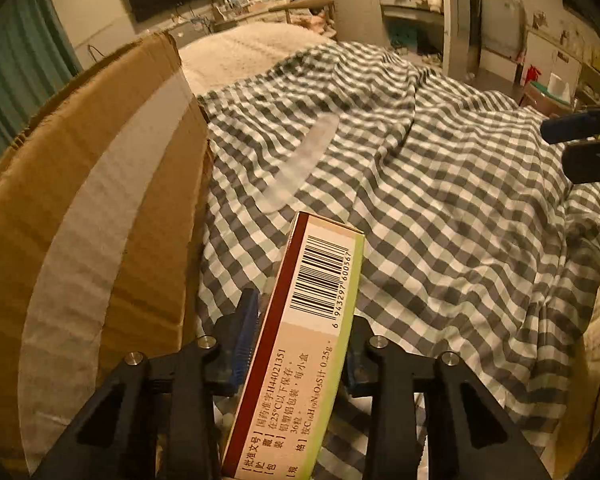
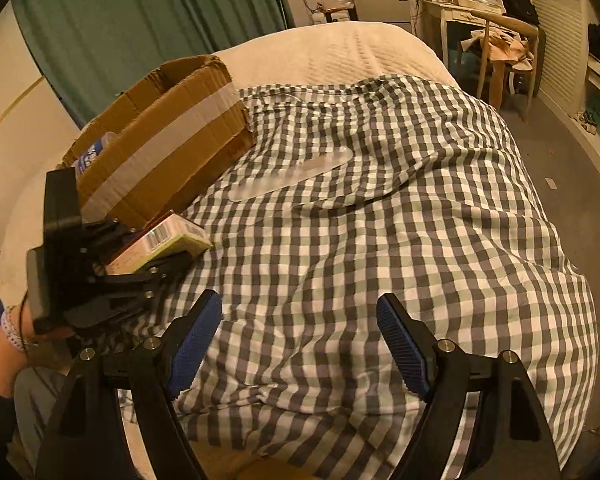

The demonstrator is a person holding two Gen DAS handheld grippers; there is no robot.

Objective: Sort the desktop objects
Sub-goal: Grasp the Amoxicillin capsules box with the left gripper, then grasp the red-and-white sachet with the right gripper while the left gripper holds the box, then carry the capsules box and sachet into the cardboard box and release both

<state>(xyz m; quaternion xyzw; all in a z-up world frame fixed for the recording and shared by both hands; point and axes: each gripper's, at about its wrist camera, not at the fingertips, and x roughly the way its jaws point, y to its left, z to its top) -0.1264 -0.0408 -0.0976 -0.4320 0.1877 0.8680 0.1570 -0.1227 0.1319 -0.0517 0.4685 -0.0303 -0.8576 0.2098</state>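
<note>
The left gripper [image 1: 296, 344] has its fingers [image 1: 246, 332] closed on a medicine box [image 1: 312, 320], barcode side up, held above the checked cloth [image 1: 440, 220] on the bed. A cardboard box [image 1: 100, 200] stands just beside it at nine o'clock, a clear flat strip [image 1: 300, 168] lying on the cloth at twelve. The right gripper [image 2: 300, 344] hovers over the cloth, fingers [image 2: 404, 344] wide apart and holding nothing. In its view the cardboard box [image 2: 160, 152] sits at ten o'clock, a bottle [image 2: 96, 152] inside.
</note>
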